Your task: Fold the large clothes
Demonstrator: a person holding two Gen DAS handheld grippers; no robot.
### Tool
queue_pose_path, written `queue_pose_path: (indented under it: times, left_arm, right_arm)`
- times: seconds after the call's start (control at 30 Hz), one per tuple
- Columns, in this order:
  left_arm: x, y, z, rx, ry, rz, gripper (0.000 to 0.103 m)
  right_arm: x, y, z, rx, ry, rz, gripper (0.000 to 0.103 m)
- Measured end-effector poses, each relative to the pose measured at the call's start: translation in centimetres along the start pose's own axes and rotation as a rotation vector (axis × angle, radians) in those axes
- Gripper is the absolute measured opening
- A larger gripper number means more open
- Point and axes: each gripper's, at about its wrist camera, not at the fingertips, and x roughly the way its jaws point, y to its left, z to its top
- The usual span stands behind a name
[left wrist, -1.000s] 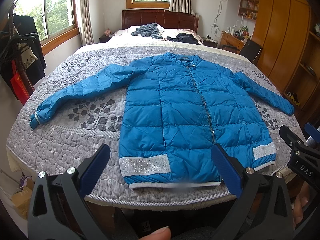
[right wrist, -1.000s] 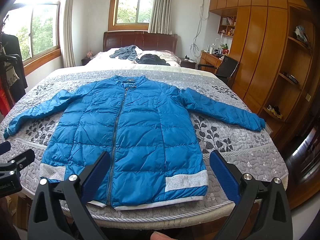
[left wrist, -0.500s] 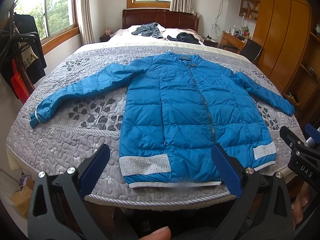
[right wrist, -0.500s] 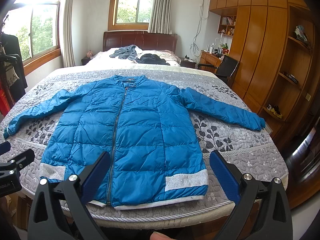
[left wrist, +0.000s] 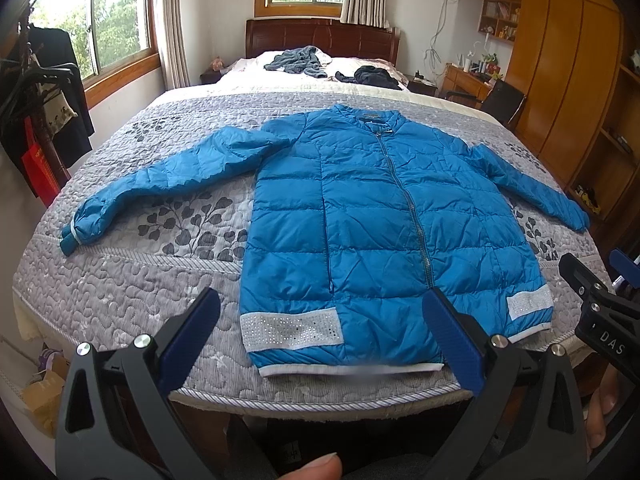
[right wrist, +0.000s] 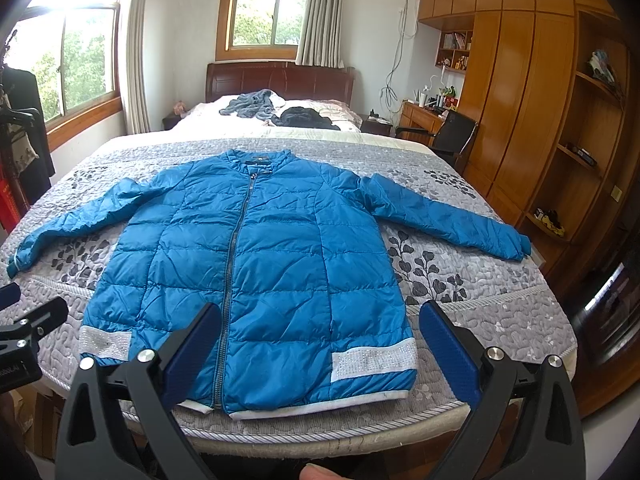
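Right wrist: blue jacket [right wrist: 276, 276] flat on bed [right wrist: 480, 300], 2 crumpled garments [right wrist: 280, 110] beyond; both fingers wide, empty.

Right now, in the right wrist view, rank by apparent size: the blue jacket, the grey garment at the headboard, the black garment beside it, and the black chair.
1. blue jacket, by far the largest.
2. black chair, partly hidden by the bed.
3. grey garment.
4. black garment.
The last three look close; all lie farther away, so their order is unsure.
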Motion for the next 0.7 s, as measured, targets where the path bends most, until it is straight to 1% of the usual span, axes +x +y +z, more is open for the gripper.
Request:
queue_pose_path:
  times: [0.2,0.23,0.33,0.4,0.43,0.5,0.53,0.57,0.6,0.63,0.67,0.7]
  left_arm:
    - [0.4,0.1,0.0,-0.007,0.010,-0.010,0.100]
    - [0.6,0.1,0.0,-0.006,0.014,-0.021,0.100]
    - [1.6,0.1,0.4,0.001,0.020,-0.073,0.100]
    - [2.4,0.2,1.0,0.020,0.004,-0.136,0.100]
    - [2.7,0.1,1.1,0.028,-0.017,-0.166,0.100]
    - [3.2,0.2,1.7,0.058,-0.084,-0.203,0.100]
    - [3.5,0.1,2.2,0.073,-0.102,-0.197,0.100]
    - [3.8,0.0,2.6,0.088,-0.113,-0.185,0.100]
    - [4.4,-0.1,3.1,0.100,-0.116,-0.170,0.100]
    - [5.3,-0.2,3.9,0.111,-0.106,-0.169,0.100]
    - [5.9,-0.3,4.4,0.118,-0.096,-0.189,0.100]
    - [6.4,-0.5,4.9,0.126,-0.082,-0.216,0.100]
  right_arm:
    - [0.0,0.0,-0.1,-0.005,0.001,-0.007,0.099]
    - [0.2,0.1,-0.2,-0.005,0.004,-0.009,0.099]
    - [1.1,0.1,0.0,-0.020,0.012,-0.021,0.099]
    - [1.8,-0.2,0.2,-0.031,0.009,-0.024,0.099]
    - [2.3,-0.8,0.3,-0.032,-0.010,-0.011,0.099]
    - [3.1,-2.5,0.7,-0.018,-0.058,0.052,0.099]
    - [4.0,-4.2,1.0,0.015,-0.074,0.093,0.099]
    - [4.9,-5.9,1.4,0.060,-0.069,0.117,0.099]
    - [5.7,-7.2,1.7,0.097,-0.057,0.124,0.099]
    - [7.2,-9.8,2.2,0.164,-0.029,0.128,0.099]
    - [8.6,-12.4,2.5,0.233,-0.006,0.134,0.099]
    - [9.4,-14.1,2.5,0.279,0.003,0.137,0.099]
